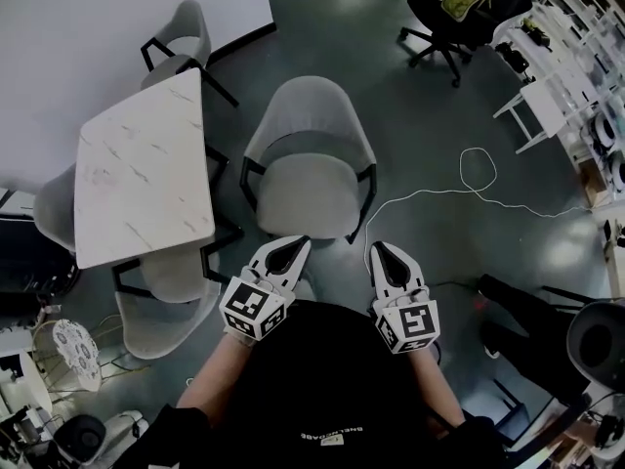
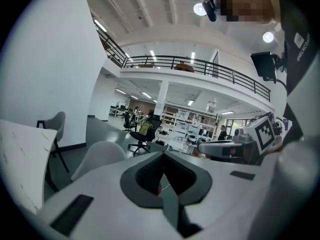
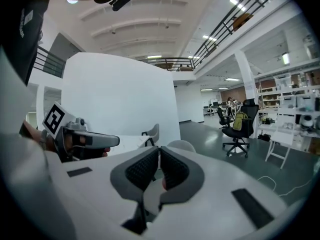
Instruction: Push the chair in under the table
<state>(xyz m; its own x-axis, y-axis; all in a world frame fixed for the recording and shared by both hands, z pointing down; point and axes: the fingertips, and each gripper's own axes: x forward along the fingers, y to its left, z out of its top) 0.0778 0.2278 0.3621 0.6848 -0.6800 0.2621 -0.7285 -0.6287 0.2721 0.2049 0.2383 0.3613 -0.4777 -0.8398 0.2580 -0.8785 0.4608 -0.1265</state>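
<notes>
A grey shell chair (image 1: pixel 308 159) stands pulled out on the floor to the right of the white marble table (image 1: pixel 146 174), its seat facing me. My left gripper (image 1: pixel 299 243) hovers just short of the seat's front edge, jaws together and empty. My right gripper (image 1: pixel 377 250) is beside it, level with the chair's front right leg, also shut on nothing. In the left gripper view the chair's back (image 2: pixel 102 156) rises beyond the closed jaws (image 2: pixel 162 159), with the table edge (image 2: pixel 20 154) at the left. The right gripper view shows the chair's top (image 3: pixel 182 145) past its closed jaws (image 3: pixel 157 153).
Three more grey chairs sit round the table: far side (image 1: pixel 181 37), left (image 1: pixel 54 213), near side (image 1: pixel 166 306). A white cable (image 1: pixel 469 179) loops over the floor at right. A black office chair (image 1: pixel 444 18) and white racks (image 1: pixel 571 57) stand at the back right.
</notes>
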